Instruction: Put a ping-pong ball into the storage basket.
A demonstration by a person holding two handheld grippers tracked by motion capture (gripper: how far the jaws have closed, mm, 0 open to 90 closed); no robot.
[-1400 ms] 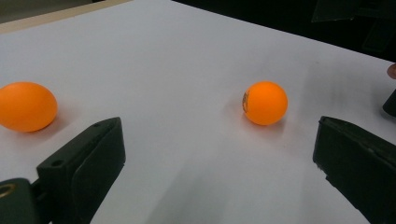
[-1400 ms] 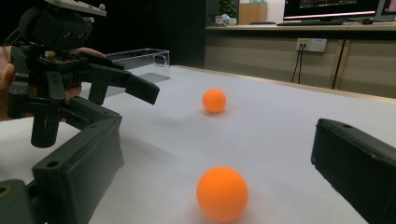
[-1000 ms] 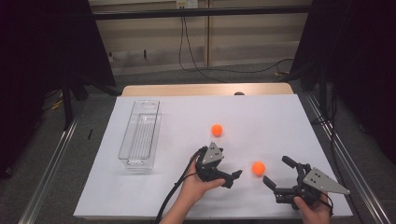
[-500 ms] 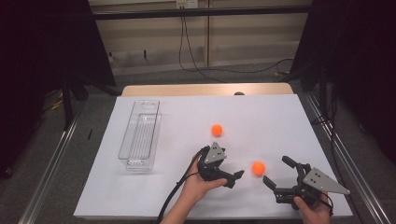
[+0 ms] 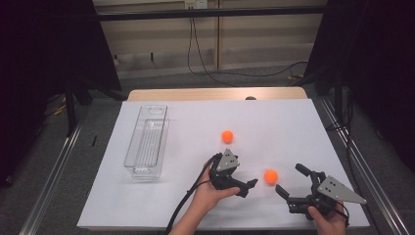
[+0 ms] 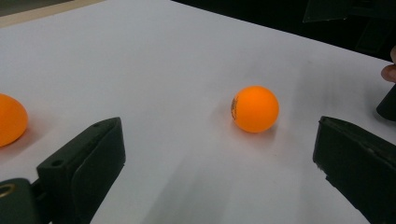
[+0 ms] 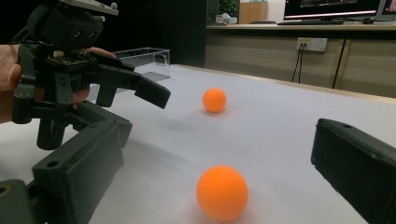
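The near orange ball [image 5: 270, 176] lay on the white desk [image 5: 274, 122] in the lower right of centre in the high view, between the two grippers and touching neither; the left gripper [image 5: 244, 186] sat just to its left, held in a hand [image 5: 208, 196], its jaws spread and empty, tips turned toward the ball; the right gripper [image 5: 293, 188] stood near the ball's lower right, close to the bottom edge of the frame, its jaws likewise spread wide with nothing between them; in the left gripper view the ball [image 6: 255, 108] rested right of centre, ahead of the parted jaws; in the right gripper view it [image 7: 222, 192] sat low in the middle, between and just beyond the jaws. A second orange ball [image 5: 227, 136] lay higher in the high view, near the centre, apart from the first. A clear plastic tray [image 5: 147, 142] stood lengthwise at the left of the desk, well apart from both balls.
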